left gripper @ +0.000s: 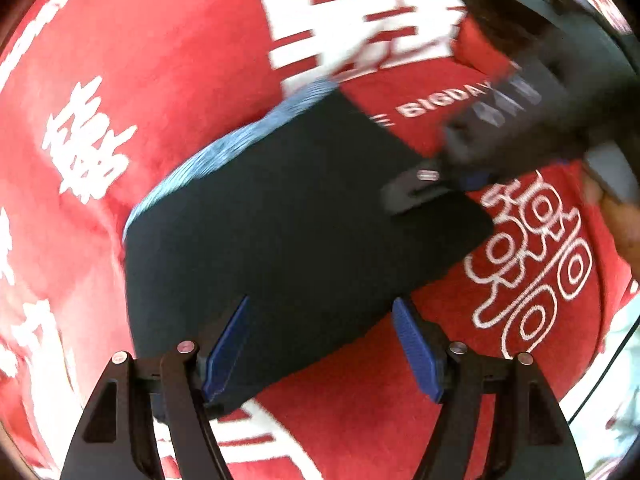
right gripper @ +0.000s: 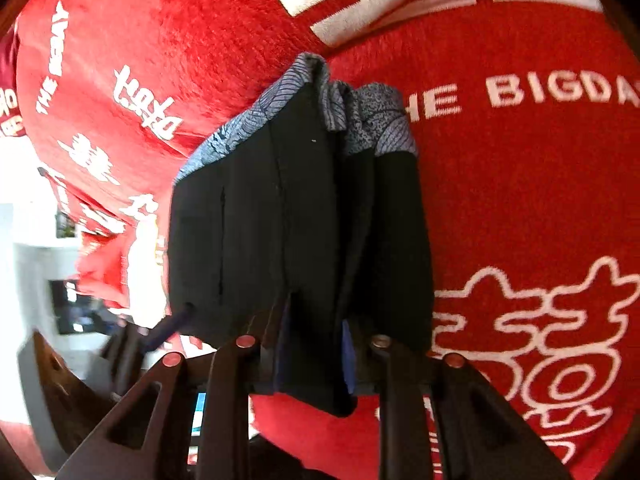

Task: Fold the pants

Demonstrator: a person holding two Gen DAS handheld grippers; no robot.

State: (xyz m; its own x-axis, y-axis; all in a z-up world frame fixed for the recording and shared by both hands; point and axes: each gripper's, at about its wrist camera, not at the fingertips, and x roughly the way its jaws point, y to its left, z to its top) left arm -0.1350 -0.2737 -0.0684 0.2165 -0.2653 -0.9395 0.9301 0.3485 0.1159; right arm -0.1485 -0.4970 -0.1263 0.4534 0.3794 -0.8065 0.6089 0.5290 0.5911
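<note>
Two hand-held grippers at work: right hand-held gripper (right gripper: 316, 344) clamped on black pants (right gripper: 296, 232), keeping folded bundle together above red blanket (right gripper: 520, 200); left hand-held gripper (left gripper: 320, 344) spread apart astride pants' edge, apparently ready to pinch.

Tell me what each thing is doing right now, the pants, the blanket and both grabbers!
Black pants: folded into a small bundle, patterned grey lining showing at the far edge.
Red blanket: spread out under the pants.
Left gripper: open, blue pads apart over the pants.
Right gripper: shut on the pants' near edge.
</note>
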